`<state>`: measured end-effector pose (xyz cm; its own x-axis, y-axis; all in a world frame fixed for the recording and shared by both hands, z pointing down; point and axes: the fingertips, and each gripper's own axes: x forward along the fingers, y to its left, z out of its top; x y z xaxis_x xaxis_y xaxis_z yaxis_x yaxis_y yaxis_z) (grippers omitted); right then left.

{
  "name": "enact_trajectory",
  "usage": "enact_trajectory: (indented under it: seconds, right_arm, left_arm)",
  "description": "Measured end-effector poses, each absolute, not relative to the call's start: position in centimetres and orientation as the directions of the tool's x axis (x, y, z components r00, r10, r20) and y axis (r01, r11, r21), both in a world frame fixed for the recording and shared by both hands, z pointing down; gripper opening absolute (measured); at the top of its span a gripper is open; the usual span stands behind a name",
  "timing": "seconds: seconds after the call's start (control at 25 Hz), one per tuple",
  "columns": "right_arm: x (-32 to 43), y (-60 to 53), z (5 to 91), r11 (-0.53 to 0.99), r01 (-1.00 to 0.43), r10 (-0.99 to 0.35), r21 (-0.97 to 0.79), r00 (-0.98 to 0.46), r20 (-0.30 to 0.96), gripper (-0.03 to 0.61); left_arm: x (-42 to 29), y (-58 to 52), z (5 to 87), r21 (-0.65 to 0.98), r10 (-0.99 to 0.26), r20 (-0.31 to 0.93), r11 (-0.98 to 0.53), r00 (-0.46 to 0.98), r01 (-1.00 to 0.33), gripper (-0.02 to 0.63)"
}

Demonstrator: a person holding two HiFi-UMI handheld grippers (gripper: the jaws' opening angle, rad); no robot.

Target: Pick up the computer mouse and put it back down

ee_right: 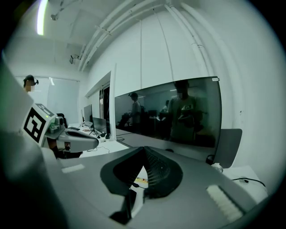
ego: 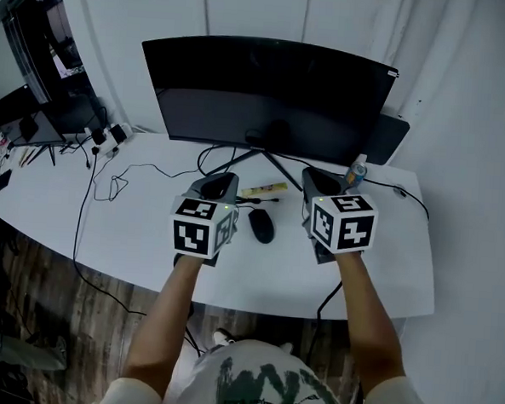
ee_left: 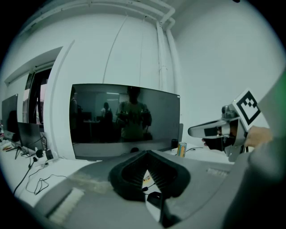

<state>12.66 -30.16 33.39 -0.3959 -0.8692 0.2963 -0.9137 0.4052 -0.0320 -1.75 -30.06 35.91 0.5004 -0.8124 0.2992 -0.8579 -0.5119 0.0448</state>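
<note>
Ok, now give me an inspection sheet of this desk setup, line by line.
Surface: white desk.
Job's things: black computer mouse lying on the desk between the grippers, untouched.
Clutter: yellow packet; can beside the monitor.
Grippers: left gripper and right gripper held above the desk, jaws together, nothing between them.
Cables: black cable at left, another at right.
Surroundings: white wall, wooden floor.

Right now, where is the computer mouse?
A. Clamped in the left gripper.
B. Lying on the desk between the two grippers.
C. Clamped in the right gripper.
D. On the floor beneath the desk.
B: the head view shows the mouse lying on the white desk between the left gripper and the right gripper, and each gripper's own view shows its jaws together with nothing in them.
</note>
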Motion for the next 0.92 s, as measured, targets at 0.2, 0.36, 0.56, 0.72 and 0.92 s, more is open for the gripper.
enact_trajectory:
  seconds: [0.2,0.36,0.56,0.72,0.92]
  right_arm:
    - [12.9,-29.7,33.0,0.423,-0.906,-0.867,-0.03,-0.414,0.279,0.0]
    - [13.1,-29.7,32.8,0.427,-0.903,-0.866,-0.037,-0.421,0.271,0.0]
    - [13.3,-29.6,32.8,0.43,-0.902,-0.865,-0.043,-0.425,0.266,0.0]
    - [13.2,-29.3,32.8,0.432,-0.901,-0.865,-0.045,-0.428,0.264,-0.002]
    - [12.9,-29.2,32.9,0.433,-0.9,-0.863,-0.045,-0.429,0.266,-0.002]
  left_arm:
    - [-1.7,-30.0,35.5,0.04,-0.826,0.293,-0.493,0.482,-0.869,0.003]
    - [-1.9,-29.9,35.2,0.037,-0.834,0.29,-0.481,0.47,-0.876,0.003]
    - [-2.3,-29.7,35.1,0.036,-0.842,0.286,-0.467,0.457,-0.884,0.003]
    - [-2.7,-29.4,35.0,0.034,-0.846,0.284,-0.461,0.451,-0.887,0.003]
    - [-3.0,-29.2,35.0,0.034,-0.846,0.285,-0.461,0.451,-0.887,0.003]
